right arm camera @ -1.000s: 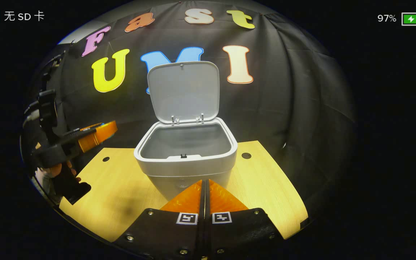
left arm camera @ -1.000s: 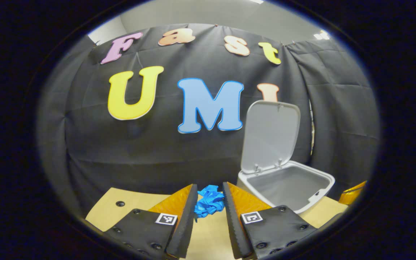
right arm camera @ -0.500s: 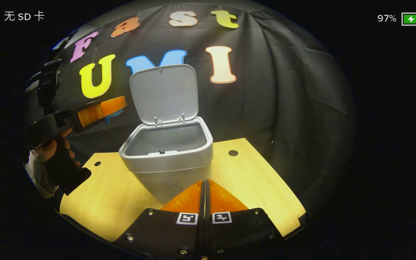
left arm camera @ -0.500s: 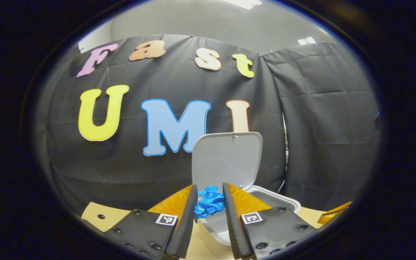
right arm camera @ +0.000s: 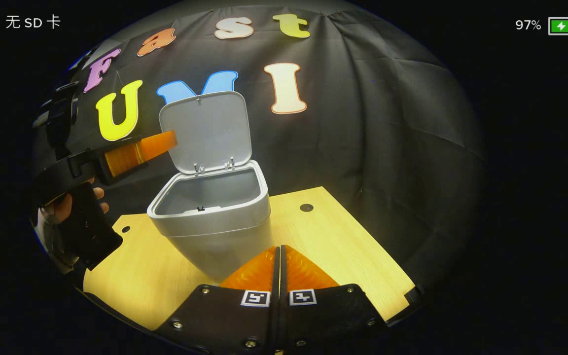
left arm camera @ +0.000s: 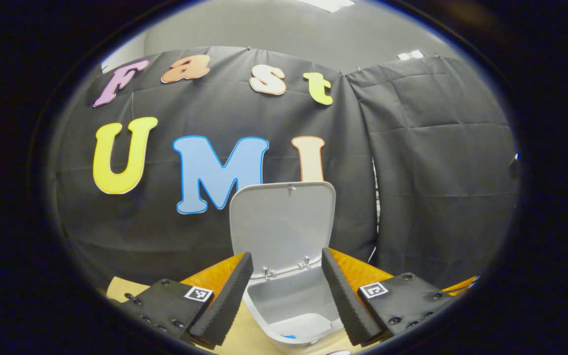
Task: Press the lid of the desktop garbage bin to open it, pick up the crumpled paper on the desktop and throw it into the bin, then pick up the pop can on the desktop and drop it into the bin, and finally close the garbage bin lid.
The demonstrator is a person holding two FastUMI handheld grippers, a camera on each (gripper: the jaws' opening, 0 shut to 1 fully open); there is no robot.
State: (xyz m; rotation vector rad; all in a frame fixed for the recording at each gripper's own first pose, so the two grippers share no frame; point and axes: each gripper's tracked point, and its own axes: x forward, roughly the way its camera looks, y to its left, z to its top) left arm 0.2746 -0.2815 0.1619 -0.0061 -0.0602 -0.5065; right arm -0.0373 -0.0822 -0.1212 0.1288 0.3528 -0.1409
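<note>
The left gripper (left arm camera: 287,291) is hovering over the open bin (right arm camera: 210,217), jaws spread wide and empty, so the paper (left arm camera: 289,337) can drop; a blue scrap is lying on the bin's floor. Half a second ago the jaws were pinching that paper. The lid (right arm camera: 206,130) is standing upright at the far side. The right gripper (right arm camera: 279,259), jaws pressed together on nothing, is waiting near the bin's front. No can is visible.

Recording booth, staged: black cloth wall (left arm camera: 437,162) pinned up as backdrop (plain ceiling with panel lights above it), light wood desktop (right arm camera: 343,246) with round holes, lit from overhead.
</note>
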